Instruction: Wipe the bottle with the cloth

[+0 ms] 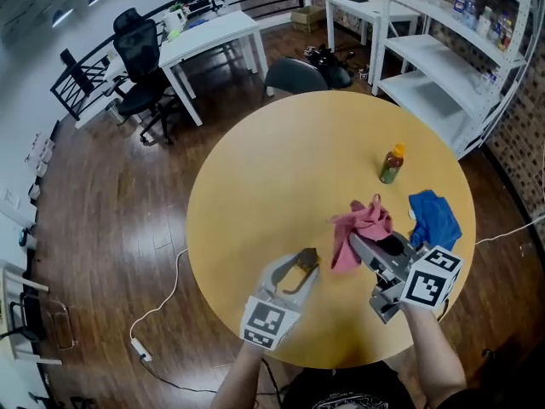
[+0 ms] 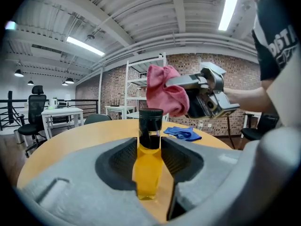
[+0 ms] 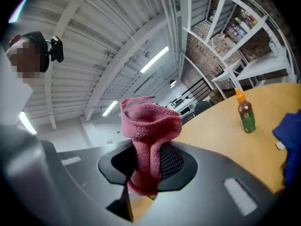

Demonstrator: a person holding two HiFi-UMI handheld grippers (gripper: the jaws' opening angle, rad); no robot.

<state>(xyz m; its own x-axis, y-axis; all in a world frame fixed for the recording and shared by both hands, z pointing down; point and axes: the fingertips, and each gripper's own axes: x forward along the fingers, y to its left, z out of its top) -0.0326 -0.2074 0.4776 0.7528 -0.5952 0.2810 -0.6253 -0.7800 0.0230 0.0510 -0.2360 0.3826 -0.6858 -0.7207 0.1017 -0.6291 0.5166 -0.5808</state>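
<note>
Above the tabletop's near edge, a small bottle is being gripped in the left gripper's jaws. A pink cloth is being clamped in the right gripper's jaws. The bottle is likely being risked: it could be levered loose by a hard swipe.

Left and far part of table lay open — room to pass. Right side blocked: upright green bottle, blue cloth just beside right gripper.

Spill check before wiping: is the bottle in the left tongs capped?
Capped. A black cap sits on the bottle, which the left tongs grip upright.
</note>
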